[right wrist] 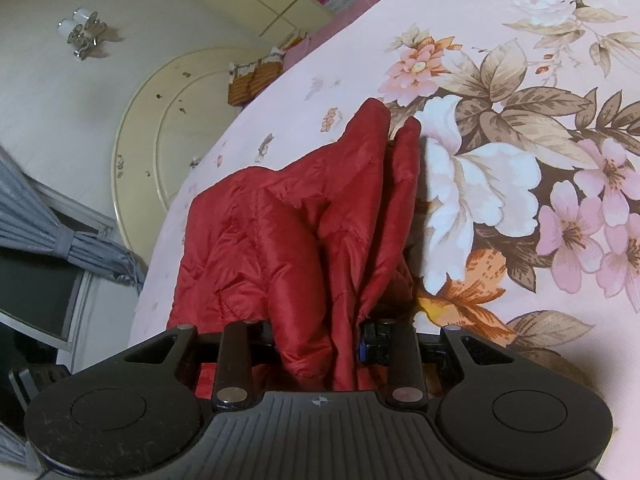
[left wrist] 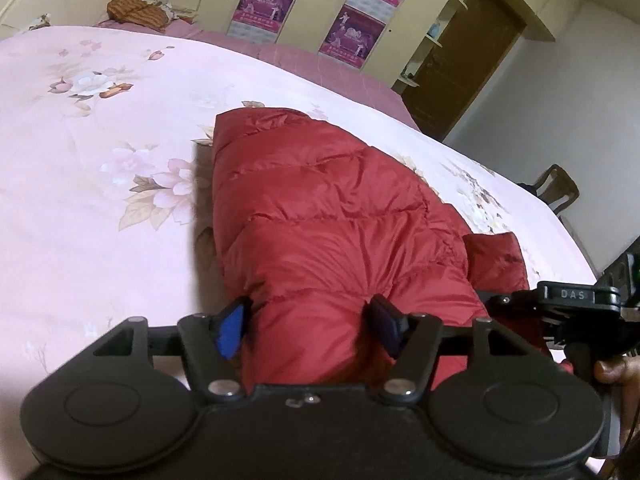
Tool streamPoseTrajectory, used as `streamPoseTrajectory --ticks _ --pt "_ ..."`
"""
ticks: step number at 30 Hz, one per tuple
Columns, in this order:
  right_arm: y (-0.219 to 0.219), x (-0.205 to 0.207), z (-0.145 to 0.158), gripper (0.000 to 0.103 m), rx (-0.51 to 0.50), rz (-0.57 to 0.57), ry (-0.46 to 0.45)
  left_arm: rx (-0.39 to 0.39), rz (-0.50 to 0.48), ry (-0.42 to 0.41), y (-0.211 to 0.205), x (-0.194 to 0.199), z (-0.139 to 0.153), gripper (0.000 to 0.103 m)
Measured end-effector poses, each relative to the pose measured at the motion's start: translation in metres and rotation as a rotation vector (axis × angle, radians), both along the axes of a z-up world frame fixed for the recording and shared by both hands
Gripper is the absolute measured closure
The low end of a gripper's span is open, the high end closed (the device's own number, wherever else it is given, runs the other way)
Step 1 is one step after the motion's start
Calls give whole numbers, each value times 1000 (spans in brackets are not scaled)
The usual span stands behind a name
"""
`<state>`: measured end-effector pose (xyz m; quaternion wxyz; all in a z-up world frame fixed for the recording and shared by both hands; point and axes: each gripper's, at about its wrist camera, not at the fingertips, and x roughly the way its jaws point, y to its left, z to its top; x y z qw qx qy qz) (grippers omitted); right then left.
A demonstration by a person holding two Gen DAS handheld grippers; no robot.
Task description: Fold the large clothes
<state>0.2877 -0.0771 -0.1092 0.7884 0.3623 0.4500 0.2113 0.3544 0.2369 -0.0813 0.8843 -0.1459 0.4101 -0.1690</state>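
Red jacket (left wrist: 320, 216) lies on the flowered bedspread (left wrist: 100, 140). Left gripper (left wrist: 308, 320) stands wide, a bunched fold between its pads. Right gripper (right wrist: 318, 344) pinches another fold.

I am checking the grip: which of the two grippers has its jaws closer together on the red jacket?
The right gripper: its jaws pinch a narrow bunch of the red jacket. The left gripper stands wider around a thick fold.
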Motion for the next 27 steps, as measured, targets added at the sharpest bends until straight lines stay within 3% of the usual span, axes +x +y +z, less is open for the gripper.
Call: streamPoseTrajectory --ticks 3,5,7,10,11,12,13,14,15,19,22,24,27 --pt "-1 -1 5 50 -49 -3 -7 27 25 1 2 0 0 13" --pt "-5 -5 10 29 -90 -15 -28 41 40 1 7 0 0 7" --pt "-17 -9 17 24 -125 -46 -59 46 58 -5 16 -1 2 4" --pt "-43 -13 28 24 -154 -121 -94 46 102 -31 36 -5 8 8" --pt "-50 -13 34 25 -165 -149 -109 48 116 -43 39 -5 12 15" --pt "-55 -12 41 25 -179 -173 -137 46 120 -74 41 -4 17 30" --pt "-56 -9 49 45 -194 -184 -171 45 111 -98 39 0 23 36" --pt "-51 -3 57 77 -215 -174 -199 48 99 -127 34 5 29 37" --pt "-42 3 64 87 -240 -156 -218 55 81 -160 25 13 36 37" --pt "18 28 84 90 -324 -6 -344 117 -49 -193 -22 50 45 44" --pt "65 42 84 90 -395 125 -410 153 -133 -145 -52 79 35 45" --pt "89 53 72 90 -441 207 -400 194 -172 -118 -66 94 26 44" --pt "99 69 44 90 -489 239 -351 202 -177 -90 -69 106 16 44"
